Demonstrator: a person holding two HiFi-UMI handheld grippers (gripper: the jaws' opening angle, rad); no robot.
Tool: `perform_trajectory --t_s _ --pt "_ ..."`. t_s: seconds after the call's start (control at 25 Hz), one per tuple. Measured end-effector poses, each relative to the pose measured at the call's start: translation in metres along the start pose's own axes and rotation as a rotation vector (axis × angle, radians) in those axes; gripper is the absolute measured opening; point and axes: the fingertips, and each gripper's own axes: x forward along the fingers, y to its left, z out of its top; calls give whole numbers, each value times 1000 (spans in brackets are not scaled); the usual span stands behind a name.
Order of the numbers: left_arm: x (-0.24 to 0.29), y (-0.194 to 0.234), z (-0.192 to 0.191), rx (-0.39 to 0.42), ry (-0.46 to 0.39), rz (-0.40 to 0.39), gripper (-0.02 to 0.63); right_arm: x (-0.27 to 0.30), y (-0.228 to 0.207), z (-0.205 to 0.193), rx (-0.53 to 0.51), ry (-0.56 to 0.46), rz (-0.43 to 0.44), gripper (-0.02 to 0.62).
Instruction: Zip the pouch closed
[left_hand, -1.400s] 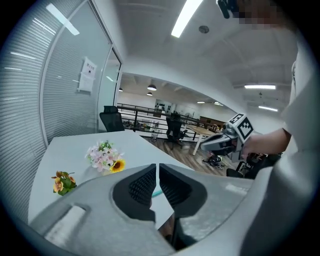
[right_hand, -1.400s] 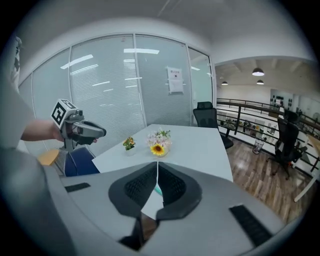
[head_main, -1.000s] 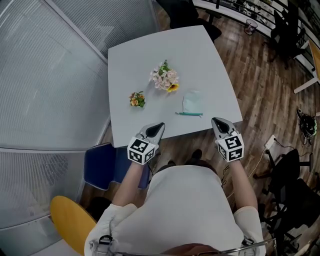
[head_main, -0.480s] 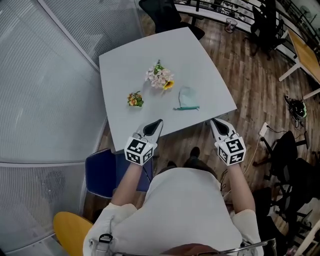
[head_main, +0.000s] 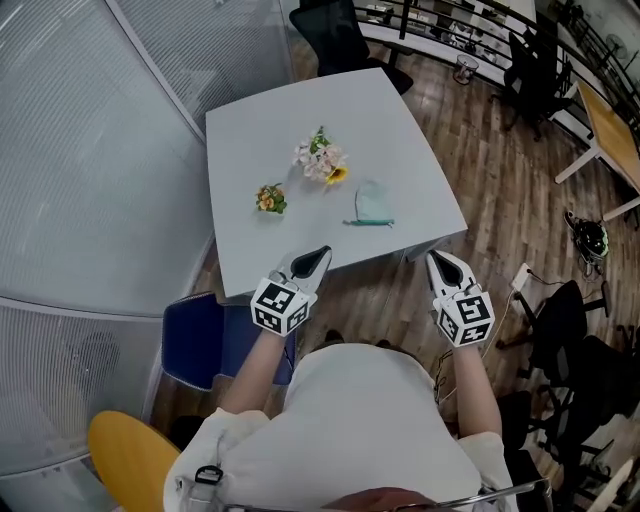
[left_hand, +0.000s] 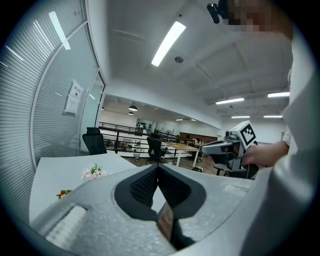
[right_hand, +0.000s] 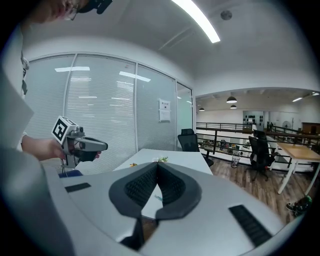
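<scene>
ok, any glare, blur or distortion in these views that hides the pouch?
Head view: even light, sharp, no glare; the pouch is small but clear on the table. Left gripper view: heavy fisheye, black corners, ceiling light strip blown out. Right gripper view: same fisheye and dark corners; the glass wall looks curved.

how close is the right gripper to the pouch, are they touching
Apart. The head view shows the right gripper held off the near edge of the table, with bare tabletop lying between it and the pouch.

zip on pouch (head_main: 373, 203) too small to tell, yellow chair (head_main: 126, 458) cropped
</scene>
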Motion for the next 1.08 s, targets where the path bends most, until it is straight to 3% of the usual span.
perform_trajectory --t_s 0.48,1.08 --pt "11 -37 11 -26 -30 19 18 -19 -13 5 3 -30 50 3" --pt "15 -37 15 -18 -32 21 18 -22 -21 2 -4 -32 45 3"
